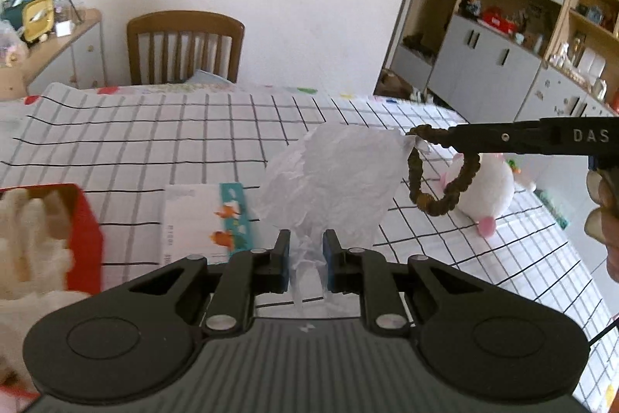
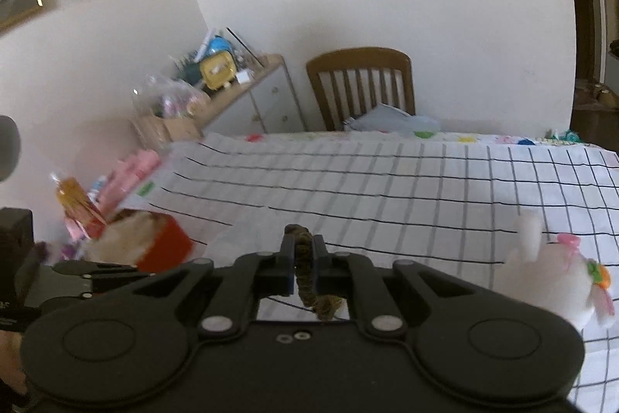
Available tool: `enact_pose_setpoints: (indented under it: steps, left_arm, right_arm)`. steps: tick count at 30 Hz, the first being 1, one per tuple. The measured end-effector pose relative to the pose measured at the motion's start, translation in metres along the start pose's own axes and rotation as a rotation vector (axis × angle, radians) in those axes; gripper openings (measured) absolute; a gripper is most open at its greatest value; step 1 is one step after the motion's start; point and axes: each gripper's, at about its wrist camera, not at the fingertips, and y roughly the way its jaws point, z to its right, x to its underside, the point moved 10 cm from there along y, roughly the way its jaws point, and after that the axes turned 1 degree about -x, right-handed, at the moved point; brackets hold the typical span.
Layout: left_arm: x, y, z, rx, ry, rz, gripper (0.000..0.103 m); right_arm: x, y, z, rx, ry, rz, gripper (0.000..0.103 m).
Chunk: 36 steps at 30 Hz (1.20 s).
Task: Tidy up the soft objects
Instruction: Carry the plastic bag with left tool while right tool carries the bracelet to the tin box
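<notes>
The left claw (image 1: 305,258) is pinching a crumpled white tissue (image 1: 332,180) by its lower end, so the sheet fans upward in front of the camera, above the counter (image 1: 154,138) with its black-gridded white cloth; the right claw (image 2: 303,264) is pressed together on a brown scrunchie (image 2: 305,273), whose loop hangs free from the tips in the left wrist view, just beside the upper edge of the tissue; whether the two touch there I cannot tell.

At the left edge of the counter stands a red box (image 1: 83,235) that already holds something pale and fluffy (image 1: 27,235), which suggests some sorting is done; the box looks like the collecting place, though that is a judgement.

Left to do, as far as the pictures show: both held items are not yet put down anywhere; a white plush toy (image 1: 487,192) with pink feet lies on the cloth at the right side, well apart from the box, and appears untouched; a flat printed packet (image 1: 205,219) with orange fish lies between the box and the tissue, and whether it belongs to the task is unclear.

The job seems partway along, with at least three soft things outside the box.
</notes>
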Motion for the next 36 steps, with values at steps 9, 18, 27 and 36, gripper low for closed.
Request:
enact_pose_setpoints:
  steps: [9, 18, 27, 36]
  left_arm:
    - [-0.002, -0.059, -0.046, -0.056, -0.048, 0.041, 0.017]
    - [-0.006, -0.112, -0.106, -0.119, -0.077, 0.100, 0.017]
    - [0.007, -0.135, -0.165, -0.207, -0.091, 0.080, 0.017]
    - [0.031, -0.121, -0.218, -0.271, -0.123, -0.012, 0.017]
  right_arm:
    - [-0.013, -0.004, -0.072, -0.066, -0.016, 0.030, 0.007]
    - [-0.021, 0.010, -0.152, -0.107, -0.088, 0.035, 0.007]
    - [-0.022, 0.043, -0.218, -0.166, -0.121, 0.017, 0.007]
    - [-0.013, 0.097, -0.252, -0.197, -0.108, -0.029, 0.007]
